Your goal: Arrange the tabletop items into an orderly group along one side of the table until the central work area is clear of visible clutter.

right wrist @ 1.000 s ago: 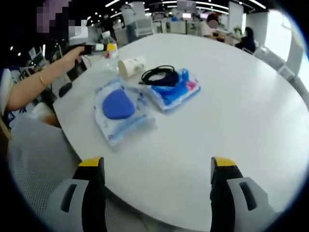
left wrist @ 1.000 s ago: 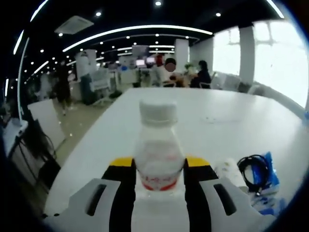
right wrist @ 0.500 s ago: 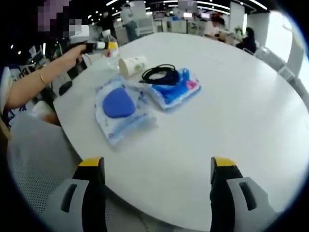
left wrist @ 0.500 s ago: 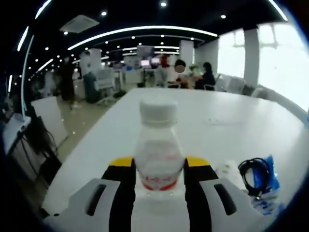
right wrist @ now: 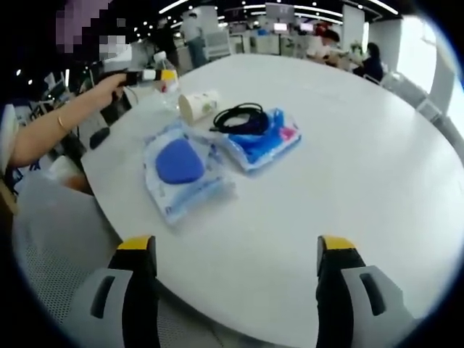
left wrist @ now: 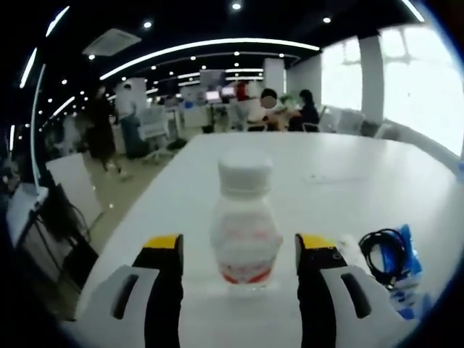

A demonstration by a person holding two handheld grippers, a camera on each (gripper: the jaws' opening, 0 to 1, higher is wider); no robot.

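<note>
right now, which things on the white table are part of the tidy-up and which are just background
Job items:
clear plastic bottle with white cap
paper cup lying on its side
coiled black cable
blue packet under cable
clear bag with blue pad

Background:
office desks
seated people

A white table [right wrist: 377, 167] carries a bottle [left wrist: 246, 225], paper cup [right wrist: 198, 104] and two packets [right wrist: 181, 170] — one under a black cable [right wrist: 239, 116]

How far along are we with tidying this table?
Looks done: bottle stands upright near the table edge, beside the paper cup, cable and two blue packets.
In hand: nothing; left gripper is open around the bottle, right gripper open over bare table.
Left: probably only tightening the group and backing away.
</note>
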